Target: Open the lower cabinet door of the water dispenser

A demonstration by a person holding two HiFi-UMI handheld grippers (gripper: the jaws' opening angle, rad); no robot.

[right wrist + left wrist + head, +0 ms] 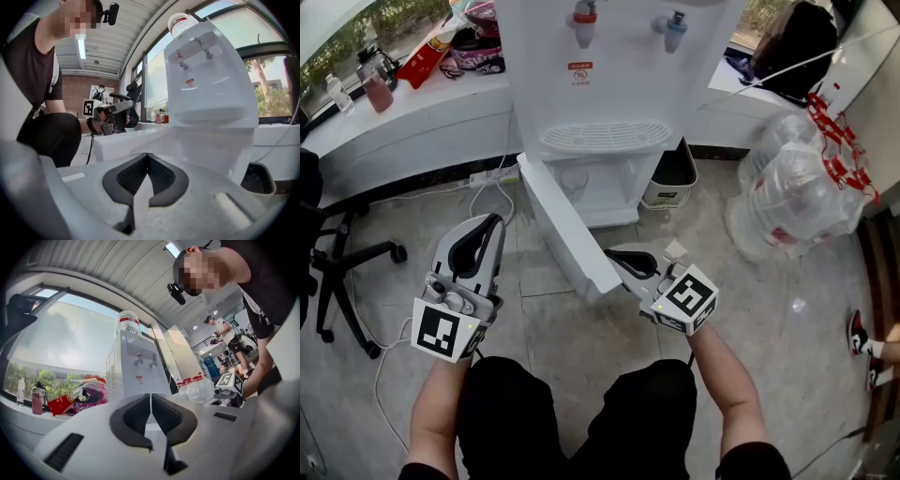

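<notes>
The white water dispenser (609, 66) stands against the window counter. Its lower cabinet door (567, 225) is swung wide toward me, and the open compartment (600, 192) shows behind it. My right gripper (614, 255) is shut and empty, its tips right by the door's free end on the inner side. In the right gripper view the shut jaws (148, 161) have the door (126, 140) just ahead to the left and the dispenser (211, 89) beyond. My left gripper (490, 223) hangs left of the door, apart from it, shut with nothing between its pads (150, 401).
A black bin (675, 173) sits right of the dispenser, and clear bags of empty jugs (797, 187) lie further right. An office chair (337, 262) stands at the left. A power strip and cable (487, 180) lie on the floor. Bottles and packets crowd the counter (394, 117).
</notes>
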